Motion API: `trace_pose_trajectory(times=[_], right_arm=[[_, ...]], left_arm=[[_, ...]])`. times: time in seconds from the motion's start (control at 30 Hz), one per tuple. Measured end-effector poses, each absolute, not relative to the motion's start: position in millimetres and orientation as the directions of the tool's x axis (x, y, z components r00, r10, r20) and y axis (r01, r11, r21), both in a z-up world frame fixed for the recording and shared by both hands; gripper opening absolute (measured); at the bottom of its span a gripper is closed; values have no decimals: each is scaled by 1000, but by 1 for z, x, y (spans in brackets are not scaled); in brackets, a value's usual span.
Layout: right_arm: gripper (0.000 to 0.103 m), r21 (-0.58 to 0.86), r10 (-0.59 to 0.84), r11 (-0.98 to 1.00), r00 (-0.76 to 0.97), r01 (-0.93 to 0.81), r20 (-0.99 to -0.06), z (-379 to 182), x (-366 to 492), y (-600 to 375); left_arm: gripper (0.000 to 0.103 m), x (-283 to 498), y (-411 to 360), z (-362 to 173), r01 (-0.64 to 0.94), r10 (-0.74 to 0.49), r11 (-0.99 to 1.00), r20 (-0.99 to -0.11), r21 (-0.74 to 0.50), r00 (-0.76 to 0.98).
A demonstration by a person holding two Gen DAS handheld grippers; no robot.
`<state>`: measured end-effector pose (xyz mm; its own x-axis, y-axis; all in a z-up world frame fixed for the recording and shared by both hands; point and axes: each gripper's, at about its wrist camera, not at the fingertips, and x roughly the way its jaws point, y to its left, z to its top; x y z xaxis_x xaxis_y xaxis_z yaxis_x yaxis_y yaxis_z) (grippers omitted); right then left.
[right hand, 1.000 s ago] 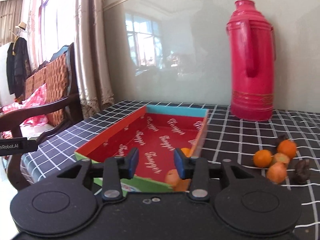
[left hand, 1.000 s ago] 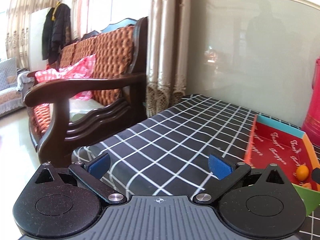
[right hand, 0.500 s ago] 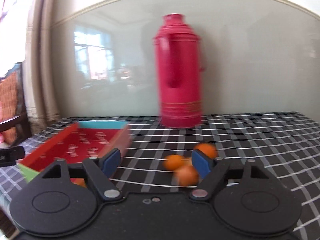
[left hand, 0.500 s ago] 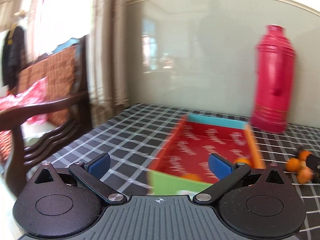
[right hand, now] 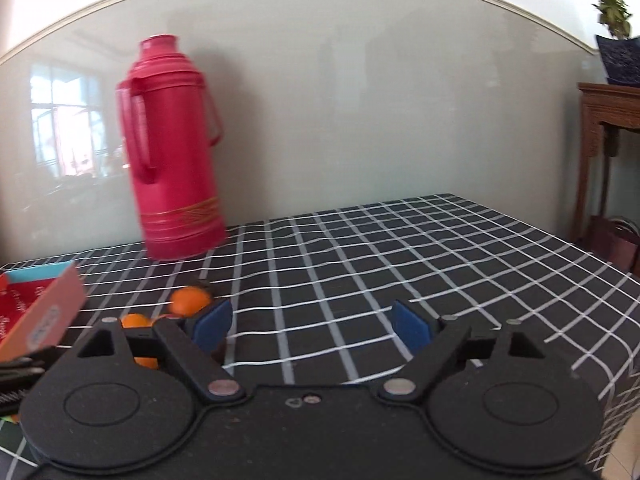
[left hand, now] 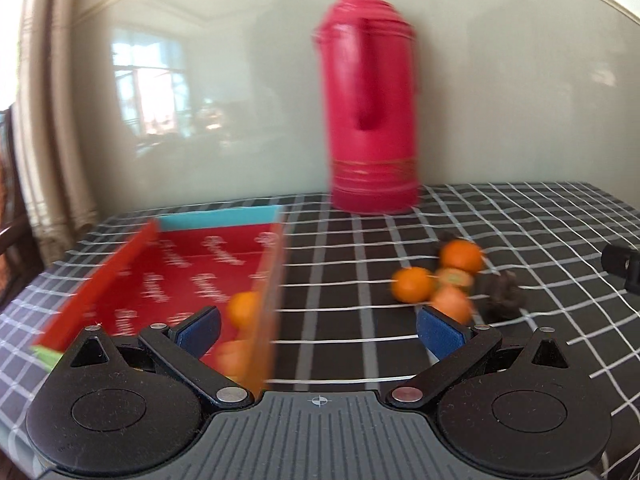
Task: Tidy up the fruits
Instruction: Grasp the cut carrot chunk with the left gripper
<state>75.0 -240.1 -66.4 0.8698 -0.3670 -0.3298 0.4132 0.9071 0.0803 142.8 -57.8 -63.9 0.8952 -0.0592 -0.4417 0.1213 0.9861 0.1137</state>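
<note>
Both grippers are hanging released and empty; the loose oranges (left hand: pixel 436 276) are lying just ahead-right of the left gripper (left hand: pixel 318 326), ahead-left of the right gripper (right hand: pixel 310 326).

In the left wrist view the red thermos (left hand: pixel 370 100) and the red tray (left hand: pixel 192 264) are smeared by motion blur. The tray's near end is hidden behind the left gripper (left hand: pixel 318 330). In the right wrist view the tray (right hand: pixel 44 312) is cut by the left edge, and some oranges (right hand: pixel 138 322) are hidden behind the right gripper (right hand: pixel 310 326).
</note>
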Motion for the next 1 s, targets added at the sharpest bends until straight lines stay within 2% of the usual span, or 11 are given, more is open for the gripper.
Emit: trace_pose_trajectory(times=[0.07,0.17,0.37,0.43,0.67,0.8,0.87,0.93,1.0], right_arm=[[80,83,-386,897,862,433,-330,-67,70,-250],[80,91,-409,883,851,460,-329,-67,67,-262],[80,101,-435,865,835,491,-338,-67,60,-274],[80,105,-433,865,835,491,-341,-68,59,-273],[80,83,-435,869,833,487,-342,-68,61,-269],[80,87,-426,872,835,481,-349,-69,62,-269],[80,85,-425,874,836,479,-346,-68,63,-268],[80,83,-421,877,839,474,-344,-67,64,-267],[80,84,-417,879,842,470,-344,-67,64,-266]], left_arm=[[103,145,-73,-67,121,-49,982,-428,142,902],[103,153,-86,-70,179,-117,979,-458,95,881],[101,164,-111,-79,213,-133,969,-470,121,873],[90,169,-115,-82,216,-132,969,-483,122,865],[79,180,-117,-86,212,-131,972,-517,101,846],[59,183,-119,-88,230,-148,969,-531,92,834],[54,182,-119,-88,234,-152,968,-529,92,835],[43,181,-120,-87,241,-160,967,-523,89,837],[37,180,-120,-88,243,-158,965,-519,99,840]])
